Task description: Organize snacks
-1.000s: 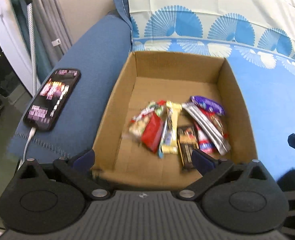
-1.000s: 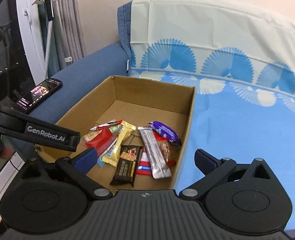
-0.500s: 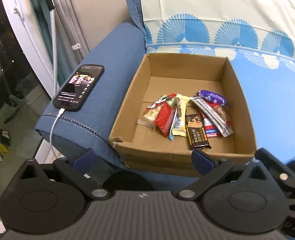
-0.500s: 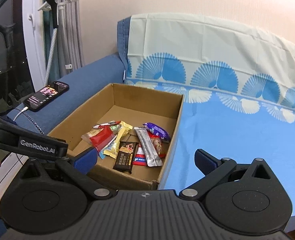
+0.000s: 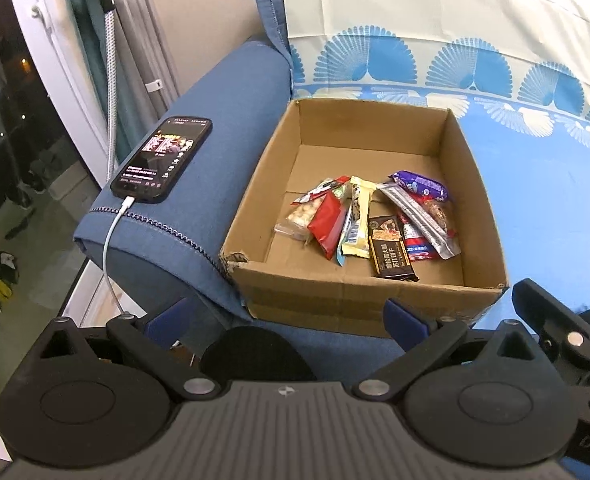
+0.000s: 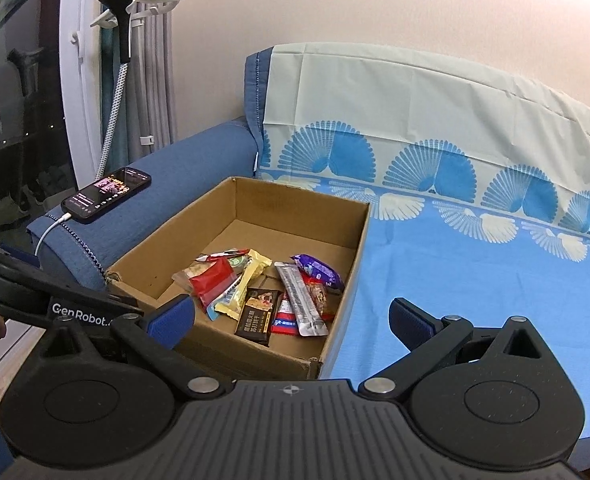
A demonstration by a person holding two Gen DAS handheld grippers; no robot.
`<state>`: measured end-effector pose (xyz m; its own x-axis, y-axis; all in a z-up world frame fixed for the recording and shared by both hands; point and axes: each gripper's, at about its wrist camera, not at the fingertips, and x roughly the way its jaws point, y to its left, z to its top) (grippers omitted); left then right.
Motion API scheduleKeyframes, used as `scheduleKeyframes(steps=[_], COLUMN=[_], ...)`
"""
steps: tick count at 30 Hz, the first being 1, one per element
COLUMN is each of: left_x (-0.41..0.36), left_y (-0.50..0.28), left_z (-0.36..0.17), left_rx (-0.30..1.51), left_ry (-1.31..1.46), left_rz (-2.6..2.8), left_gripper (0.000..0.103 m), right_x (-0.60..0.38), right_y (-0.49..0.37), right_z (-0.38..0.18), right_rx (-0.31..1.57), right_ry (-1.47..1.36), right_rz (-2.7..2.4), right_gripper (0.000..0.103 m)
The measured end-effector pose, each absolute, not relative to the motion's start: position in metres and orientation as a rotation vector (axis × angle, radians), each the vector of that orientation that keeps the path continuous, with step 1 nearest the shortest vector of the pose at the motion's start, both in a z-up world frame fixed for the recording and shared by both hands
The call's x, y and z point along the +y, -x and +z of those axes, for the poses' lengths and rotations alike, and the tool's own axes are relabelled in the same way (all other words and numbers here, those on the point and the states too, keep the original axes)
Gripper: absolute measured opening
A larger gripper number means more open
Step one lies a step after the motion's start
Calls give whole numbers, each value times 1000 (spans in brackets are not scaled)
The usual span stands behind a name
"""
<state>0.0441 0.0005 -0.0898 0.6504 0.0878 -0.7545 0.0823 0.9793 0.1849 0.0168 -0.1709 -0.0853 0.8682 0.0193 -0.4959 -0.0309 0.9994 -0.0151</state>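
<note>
Both the left tongs (image 5: 285, 322) and right tongs (image 6: 291, 316) stood apart, empty. Ahead of them, the snacks (image 5: 369, 222) lay heaped in the box (image 5: 355, 294): light, crinkly, probably slippery packets, best pinched at a flat end seam.

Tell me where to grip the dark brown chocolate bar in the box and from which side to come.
Grip the dark brown chocolate bar across its narrow width, near its near end, coming straight down from above. It lies flat on the cardboard box floor, nearest the front wall, its near half apart from the other wrappers. Both the left gripper and right gripper are open and empty.
</note>
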Motion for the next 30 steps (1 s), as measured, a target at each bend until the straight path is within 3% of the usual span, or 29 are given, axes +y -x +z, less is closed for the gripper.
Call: scheduleKeyframes(steps=[30], left_x=[2], left_y=[-44], left_z=[-90], left_rx=[862], left_ry=[-208], left_rz=[-1], left_gripper=[103], right_x=[-167], right_y=[-19], right_z=[-88], right_rx=[536], right_ry=[25], right_rz=[31], right_gripper=[102])
